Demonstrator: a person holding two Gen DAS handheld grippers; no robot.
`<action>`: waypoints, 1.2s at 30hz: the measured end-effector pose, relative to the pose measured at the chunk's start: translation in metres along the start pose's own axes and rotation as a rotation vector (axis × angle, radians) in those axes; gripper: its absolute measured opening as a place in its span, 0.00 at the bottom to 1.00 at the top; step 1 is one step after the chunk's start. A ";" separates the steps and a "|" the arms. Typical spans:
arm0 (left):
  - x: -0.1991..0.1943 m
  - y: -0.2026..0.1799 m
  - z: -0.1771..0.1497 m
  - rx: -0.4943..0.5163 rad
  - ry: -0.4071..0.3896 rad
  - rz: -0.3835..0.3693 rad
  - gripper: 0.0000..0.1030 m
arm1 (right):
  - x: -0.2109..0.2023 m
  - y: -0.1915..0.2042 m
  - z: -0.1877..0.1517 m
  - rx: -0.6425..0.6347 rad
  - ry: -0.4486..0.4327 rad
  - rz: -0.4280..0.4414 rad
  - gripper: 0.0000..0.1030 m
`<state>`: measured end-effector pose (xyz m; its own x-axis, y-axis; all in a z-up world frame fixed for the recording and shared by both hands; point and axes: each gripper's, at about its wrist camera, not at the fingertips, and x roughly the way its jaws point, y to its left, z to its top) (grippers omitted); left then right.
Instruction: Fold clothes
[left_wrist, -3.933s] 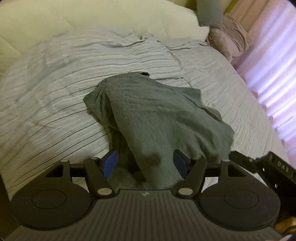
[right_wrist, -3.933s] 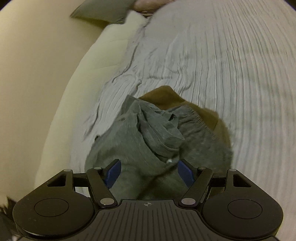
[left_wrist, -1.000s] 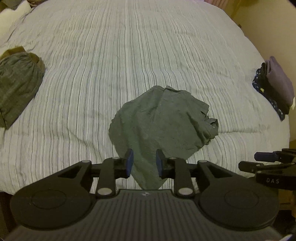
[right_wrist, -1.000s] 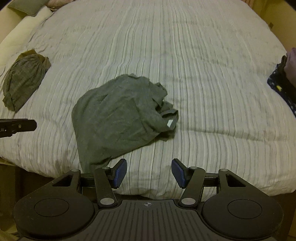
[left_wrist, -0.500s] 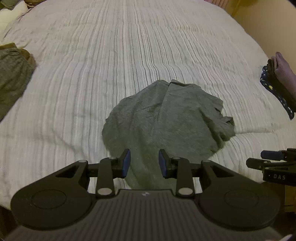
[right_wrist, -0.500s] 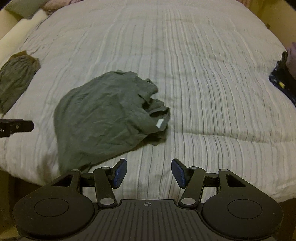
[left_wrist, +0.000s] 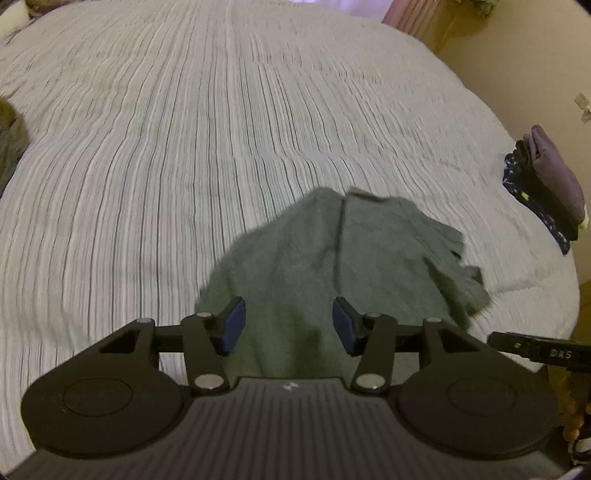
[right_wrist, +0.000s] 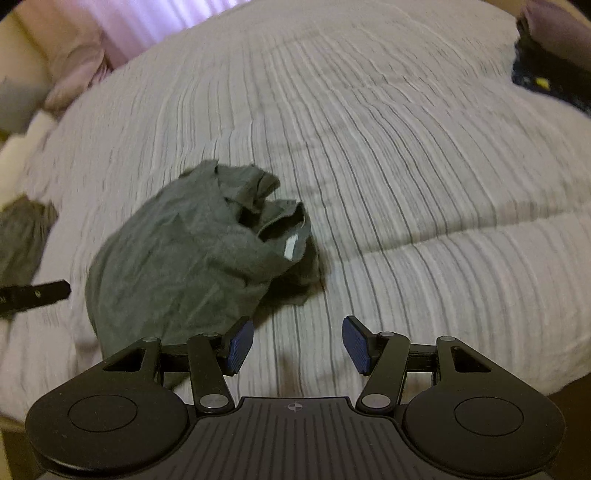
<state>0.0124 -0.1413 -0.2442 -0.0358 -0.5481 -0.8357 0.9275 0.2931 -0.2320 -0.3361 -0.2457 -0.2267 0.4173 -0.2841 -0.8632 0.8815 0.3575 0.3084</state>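
Observation:
A crumpled grey-green garment (left_wrist: 332, 258) lies near the front edge of the striped bedspread (left_wrist: 184, 129). In the right wrist view the same garment (right_wrist: 184, 251) shows a white label at its bunched collar. My left gripper (left_wrist: 289, 325) hangs just above the garment's near end, its jaws opening, the cloth lying below and not pinched between the pads. My right gripper (right_wrist: 298, 345) stands open over bare bedspread (right_wrist: 406, 147), to the right of the garment's near corner, nothing between its fingers.
A folded grey-green garment (right_wrist: 22, 236) lies at the bed's left side. A stack of folded dark clothes (left_wrist: 546, 184) sits at the right edge. Pink pillows (right_wrist: 74, 74) lie at the head. The bed's front edge is close below both grippers.
Both grippers have sunk toward the bed and the garment looms larger. The left jaws, nearly shut a second ago, have spread wide. The right view has rolled, tilting the bed.

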 end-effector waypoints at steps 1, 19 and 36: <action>0.008 0.004 0.003 0.011 -0.021 0.010 0.48 | 0.006 -0.004 -0.001 0.026 -0.019 0.015 0.56; 0.040 0.040 -0.023 -0.080 -0.257 -0.244 0.04 | 0.039 -0.027 -0.008 0.046 -0.335 0.262 0.11; -0.248 -0.055 0.023 0.127 -0.988 -0.263 0.04 | -0.098 0.067 0.115 -0.143 -0.777 0.573 0.51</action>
<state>-0.0209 -0.0392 -0.0134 0.0254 -0.9992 0.0298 0.9692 0.0173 -0.2457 -0.2925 -0.2957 -0.0755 0.8488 -0.5230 -0.0776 0.4862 0.7143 0.5034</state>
